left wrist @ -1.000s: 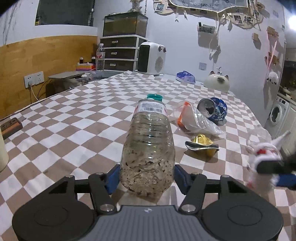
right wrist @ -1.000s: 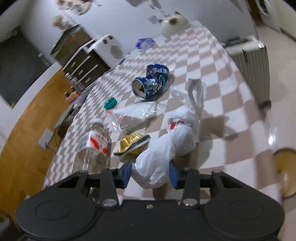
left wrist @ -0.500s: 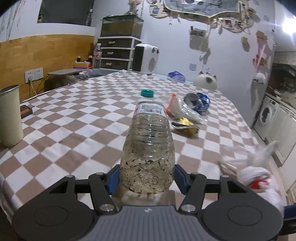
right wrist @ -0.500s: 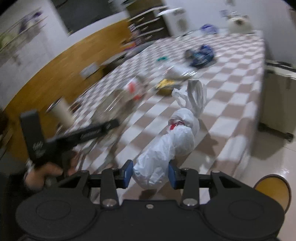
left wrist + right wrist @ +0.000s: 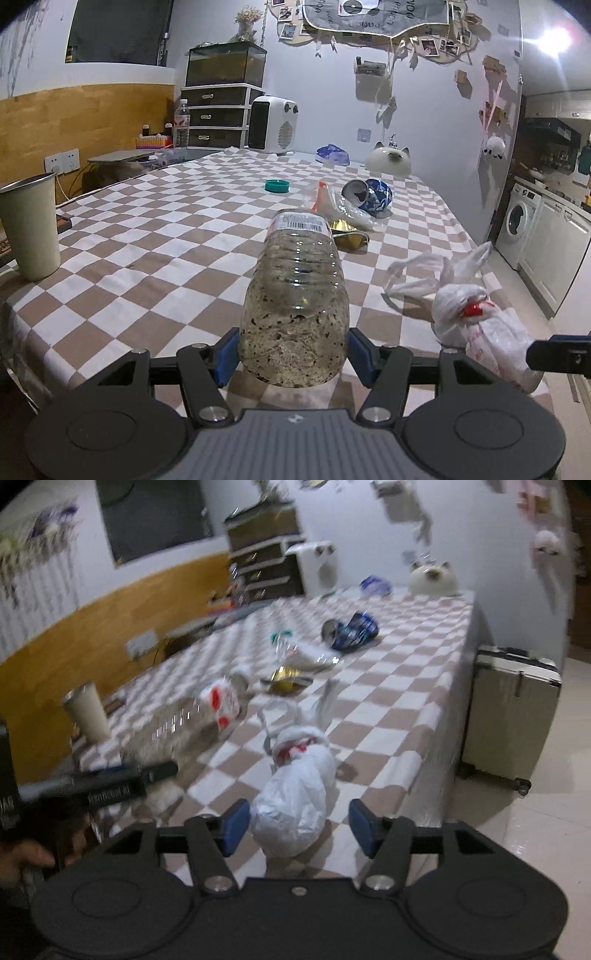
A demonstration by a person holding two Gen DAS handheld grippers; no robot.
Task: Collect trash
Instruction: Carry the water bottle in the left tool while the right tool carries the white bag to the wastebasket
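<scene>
Knotted bag: white plastic bag (image 5: pixel 295 805) of trash, near the desk's front corner; between the right tongs (image 5: pixel 297 825), long axis running away along their pointing line, knot and loose handles at the far end
Right tongs: jaws opening; right pad clear of the bag, left pad at or just off its side, so grip released
Bottle: dirty clear plastic bottle (image 5: pixel 295 306), base toward the camera, labelled end pointing away
Left tongs: left tongs (image 5: pixel 293 354) clenched on the bottle's base, both pads against it
Which side: in the left view the bag (image 5: pixel 480 325) lies just right of the bottle
Desk: checked desk (image 5: pixel 155 236) also carries a crushed can (image 5: pixel 369 192), gold wrapper (image 5: pixel 347 236), clear bag (image 5: pixel 332 206), teal lid (image 5: pixel 277 185), metal cup (image 5: pixel 27 225)
Hard to read: right view motion-blurred; whether the bag rests on the desk or hangs is unclear; no bin in view
</scene>
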